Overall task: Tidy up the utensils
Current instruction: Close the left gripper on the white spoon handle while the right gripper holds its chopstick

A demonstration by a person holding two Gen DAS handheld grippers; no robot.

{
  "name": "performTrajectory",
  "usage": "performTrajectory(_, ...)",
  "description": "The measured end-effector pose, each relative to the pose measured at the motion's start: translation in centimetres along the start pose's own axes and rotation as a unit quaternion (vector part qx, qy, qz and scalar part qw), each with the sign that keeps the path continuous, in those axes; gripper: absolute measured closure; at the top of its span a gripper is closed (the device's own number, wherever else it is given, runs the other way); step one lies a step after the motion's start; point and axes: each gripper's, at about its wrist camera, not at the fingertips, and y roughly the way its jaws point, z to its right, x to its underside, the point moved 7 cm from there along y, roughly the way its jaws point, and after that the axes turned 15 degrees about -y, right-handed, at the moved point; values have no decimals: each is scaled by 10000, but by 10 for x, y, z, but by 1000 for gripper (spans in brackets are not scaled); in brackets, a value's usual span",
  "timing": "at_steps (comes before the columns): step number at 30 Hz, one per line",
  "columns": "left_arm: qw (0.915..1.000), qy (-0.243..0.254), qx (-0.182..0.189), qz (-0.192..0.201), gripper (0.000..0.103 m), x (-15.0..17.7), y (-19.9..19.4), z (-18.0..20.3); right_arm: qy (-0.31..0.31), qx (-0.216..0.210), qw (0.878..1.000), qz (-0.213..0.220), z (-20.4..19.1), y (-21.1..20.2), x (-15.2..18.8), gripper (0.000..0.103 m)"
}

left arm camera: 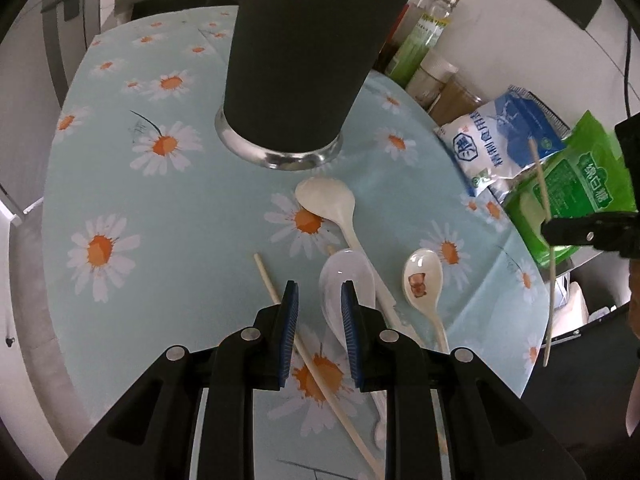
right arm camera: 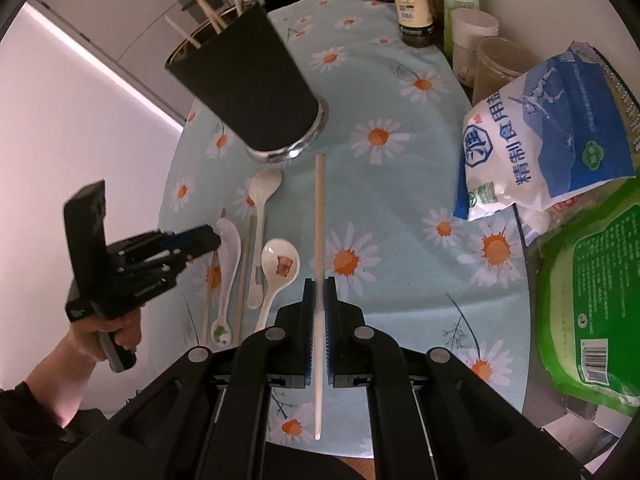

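Chopsticks and spoons are what I am sorting into the black utensil cup (right arm camera: 248,92), which stands ahead of both pairs of my fingers on the daisy tablecloth (right arm camera: 400,208) and already has several chopsticks poking out of its mouth. My right gripper (right arm camera: 319,312) is clamped on one wooden chopstick (right arm camera: 319,216), pinched partway along its length so that a long end runs forward past the fingertips toward the cup's steel base and a shorter end trails back beneath me; I judge that this grip keeps it steady for tipping into the cup. My left gripper (left arm camera: 320,320) hovers with its jaws apart and nothing between them, low over the loose pieces. A white ceramic spoon (left arm camera: 346,284) lies just ahead of and partly under my left gripper's right finger, a second chopstick (left arm camera: 312,360) runs diagonally under the left finger, and a cream plastic spoon (left arm camera: 332,204) lies farther forward, near the cup. A spoon with a bear print (left arm camera: 422,280) sits off to the right of those fingers. Everything remaining is gathered close together, so the white spoon looks like the easiest next pick for the left.
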Motion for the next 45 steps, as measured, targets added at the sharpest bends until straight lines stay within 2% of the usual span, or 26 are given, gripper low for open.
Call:
performTrajectory(10, 9996, -32, 204, -168, 85, -2, 8, -3, -62, -20, 9999, 107, -1, -3, -13, 97)
performTrajectory(12, 9995, -6, 248, -188, 90, -1, 8, -2, -76, 8, 9999, 97, -2, -4, -12, 97)
performTrajectory(19, 9991, 129, 317, -265, 97, 0, 12, 2, -24, 67, 10000, 34, -2, -1, -6, 97)
performTrajectory(26, 9988, 236, 383, -207, 100, 2, 9, 6, -16, 108, 9999, 33, -3, -1, -3, 97)
performTrajectory(36, 9987, 242, 444, 82, 100, 0, -11, 19, -148, 23, 9998, 111, -6, -2, -7, 97)
performTrajectory(45, 9966, 122, 414, 699, 100, -22, -54, 34, -477, -332, 9971, 484, -20, -9, -33, 97)
